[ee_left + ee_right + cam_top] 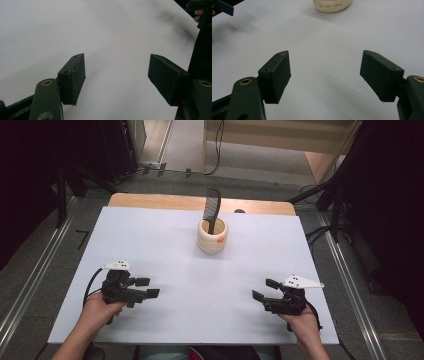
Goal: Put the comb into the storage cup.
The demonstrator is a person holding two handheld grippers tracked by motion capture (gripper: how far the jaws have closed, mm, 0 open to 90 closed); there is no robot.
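From the high view I count two grippers, one cup and one comb on one white table (150,235).

My left gripper (147,287) sits at about 8 o'clock on the table, held in the person's left hand (100,312). Its two jaws point toward the table's middle and stand apart with nothing between them, so it is released. In the left gripper view I see that left gripper (116,75) with both black pads wide over bare white surface, and the other hand's gripper dark at the upper right corner.

My right gripper (265,289) sits at about 4 o'clock, held in the right hand (305,325), jaws also parted and empty: released. In the right gripper view the right gripper (325,75) has its two pads spread over the bare table.

The single cream cup (212,236) stands upright at about 12 o'clock, well apart from both grippers, with one small orange mark on its side. One black comb (212,210) stands in it, leaning slightly, its upper part rising above the rim. In the right gripper view the cup (332,5) shows its base at the top edge, at 12 o'clock ahead of the jaws.
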